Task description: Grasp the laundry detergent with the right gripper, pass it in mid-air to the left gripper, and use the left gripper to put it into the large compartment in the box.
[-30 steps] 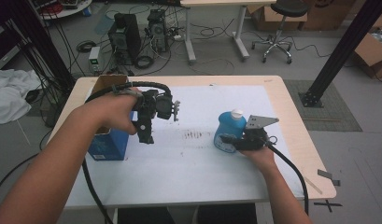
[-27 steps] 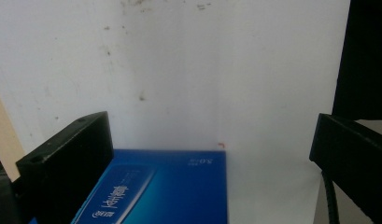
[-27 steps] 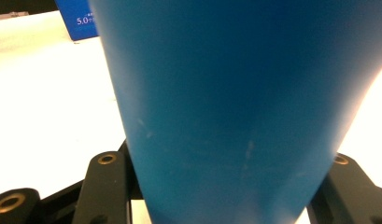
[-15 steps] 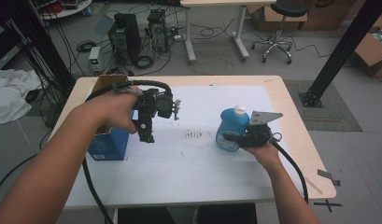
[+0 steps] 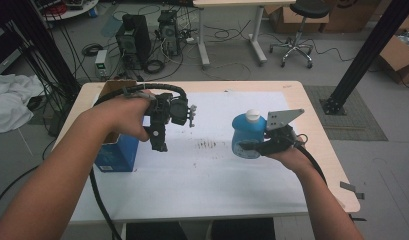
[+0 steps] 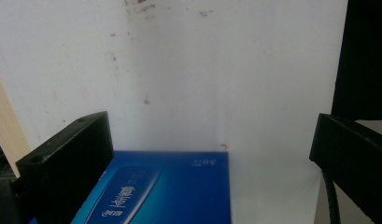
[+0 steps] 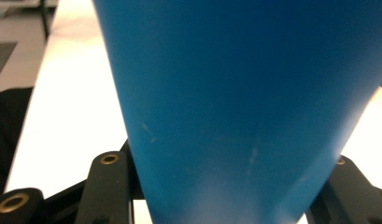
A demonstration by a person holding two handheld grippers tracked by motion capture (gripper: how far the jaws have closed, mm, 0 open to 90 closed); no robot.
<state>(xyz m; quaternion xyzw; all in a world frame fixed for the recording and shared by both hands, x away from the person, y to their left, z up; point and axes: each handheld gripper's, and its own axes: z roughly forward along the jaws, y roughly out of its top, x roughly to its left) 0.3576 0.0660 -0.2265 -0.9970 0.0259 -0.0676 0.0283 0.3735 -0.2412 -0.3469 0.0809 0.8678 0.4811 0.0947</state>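
Note:
A blue bottle (image 5: 247, 131) with a white cap sits between the jaws of my right gripper (image 5: 250, 148), which is shut on its lower body at the right of the table. In the right gripper view the bottle's blue wall (image 7: 235, 93) is very close, with the black jaws pressed against both sides. My left gripper (image 5: 158, 142) hangs above the table left of centre and points down, open and empty. A blue box (image 5: 117, 152) stands beside it. In the left gripper view the box top (image 6: 165, 191) lies below the wide-apart jaws.
A white sheet (image 5: 217, 175) covers most of the wooden table (image 5: 317, 130), with dark smudges (image 5: 207, 145) at its middle. Cables trail from both grippers toward the near edge. Computers, a chair and a black post stand on the floor beyond.
My right gripper has lifted the blue bottle slightly and drifted a little right. The left gripper has hardly moved.

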